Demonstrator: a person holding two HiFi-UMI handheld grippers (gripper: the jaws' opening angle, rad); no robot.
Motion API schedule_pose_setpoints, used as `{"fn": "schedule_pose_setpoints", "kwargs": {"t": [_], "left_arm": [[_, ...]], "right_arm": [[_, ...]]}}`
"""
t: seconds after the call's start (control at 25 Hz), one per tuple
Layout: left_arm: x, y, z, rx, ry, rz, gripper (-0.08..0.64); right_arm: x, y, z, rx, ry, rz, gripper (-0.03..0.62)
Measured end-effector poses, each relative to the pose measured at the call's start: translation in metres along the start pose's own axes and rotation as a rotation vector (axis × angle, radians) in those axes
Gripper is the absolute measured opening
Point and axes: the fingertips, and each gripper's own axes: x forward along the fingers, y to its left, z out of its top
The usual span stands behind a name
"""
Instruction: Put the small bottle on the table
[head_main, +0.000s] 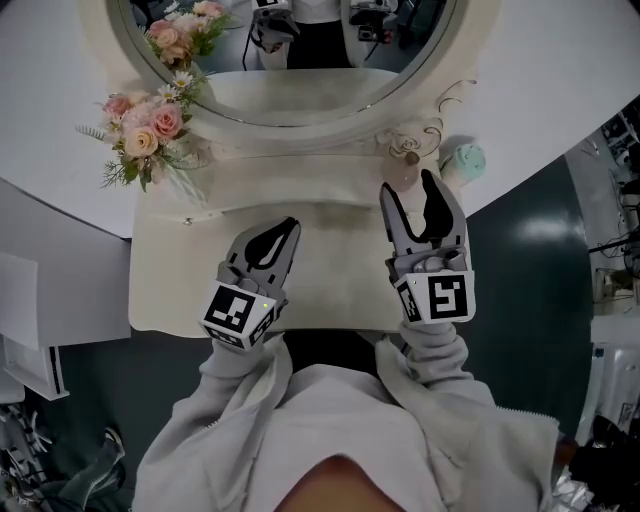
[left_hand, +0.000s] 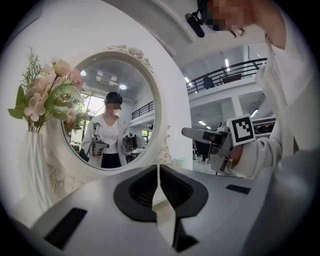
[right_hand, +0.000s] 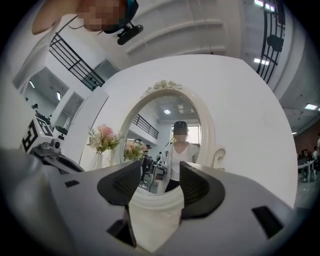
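Observation:
A small mint-green bottle (head_main: 463, 160) stands at the cream table's (head_main: 330, 285) back right corner, beside the mirror's carved base; in the left gripper view it is a tiny pale green spot (left_hand: 181, 162). My right gripper (head_main: 409, 188) hovers open over the table's right half, its tips a little short and left of the bottle, nothing between them (right_hand: 160, 179). My left gripper (head_main: 291, 228) is over the table's middle, its jaws shut together and empty (left_hand: 159, 172).
A big round mirror (head_main: 290, 60) in a white frame rises at the table's back. A white vase of pink flowers (head_main: 145, 130) stands at the back left. The person's grey sleeves and body are at the front edge. Dark floor lies to either side.

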Motion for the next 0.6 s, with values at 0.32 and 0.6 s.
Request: {"fn": "schedule_pose_setpoints", "kwargs": {"t": [0.32,0.6], "left_arm": [[-0.011,0.001,0.015,0.022,-0.039,0.014,0.029],[-0.016,0.002,0.019,0.023,-0.064,0.037,0.029]], "right_arm": [[-0.010,0.032,0.026,-0.062,-0.110,0.042,0.231],[-0.015,0.056,0.028,-0.068,-0.134,0.043,0.086]]}}
